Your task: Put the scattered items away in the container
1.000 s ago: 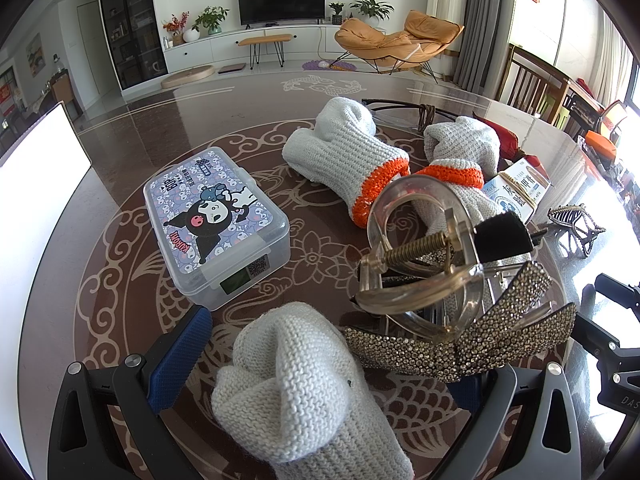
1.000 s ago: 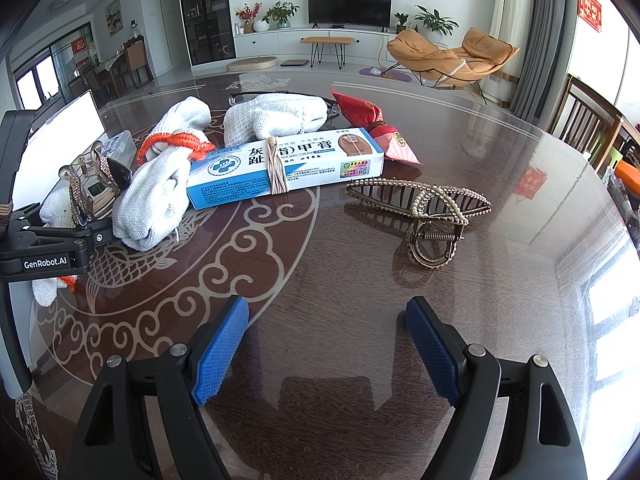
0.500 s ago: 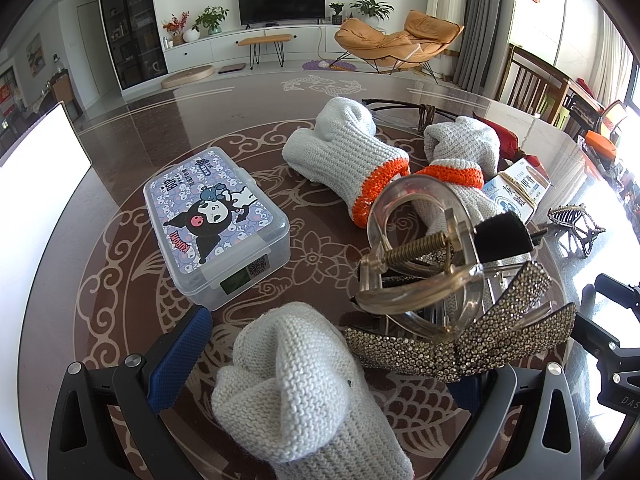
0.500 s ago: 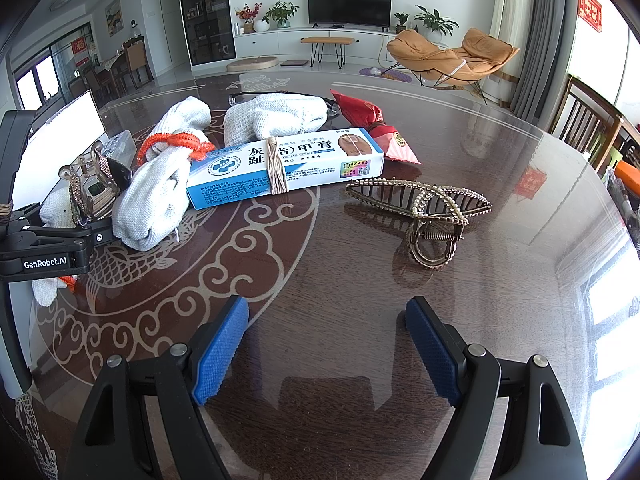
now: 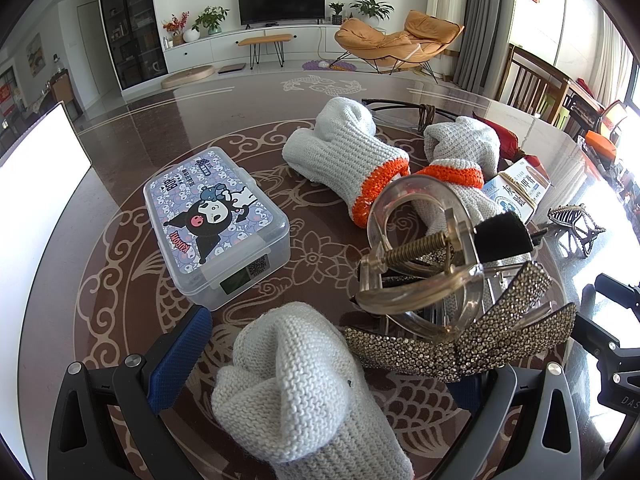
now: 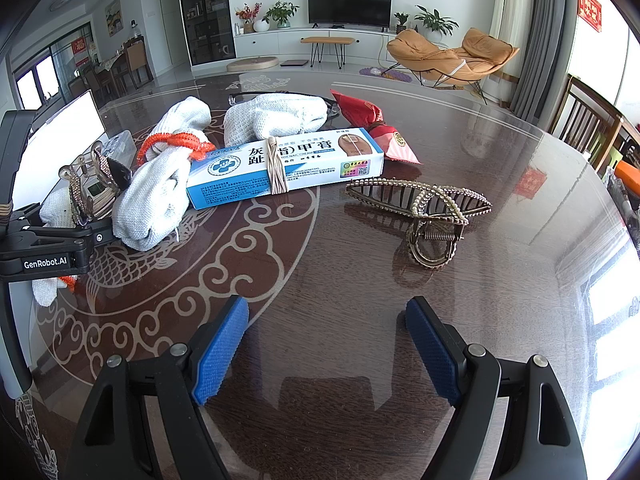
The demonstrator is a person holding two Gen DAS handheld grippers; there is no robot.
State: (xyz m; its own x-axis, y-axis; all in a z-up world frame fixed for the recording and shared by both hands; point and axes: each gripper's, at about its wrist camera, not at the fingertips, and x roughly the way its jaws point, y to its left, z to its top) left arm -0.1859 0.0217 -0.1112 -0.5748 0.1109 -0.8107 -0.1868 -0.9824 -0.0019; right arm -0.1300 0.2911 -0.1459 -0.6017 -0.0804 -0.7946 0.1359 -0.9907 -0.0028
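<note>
Table point(image 6: 460, 320) bears gloves point(image 5: 344, 156), box point(image 5: 212, 224), claw clip point(image 6: 424, 208).

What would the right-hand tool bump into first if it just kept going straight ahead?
Probably the gold hair claw, lying on the table just ahead of the open right gripper and slightly to its right. Nothing sits between them. Depth is hard to judge, so the jaws could slide past its left end.
</note>
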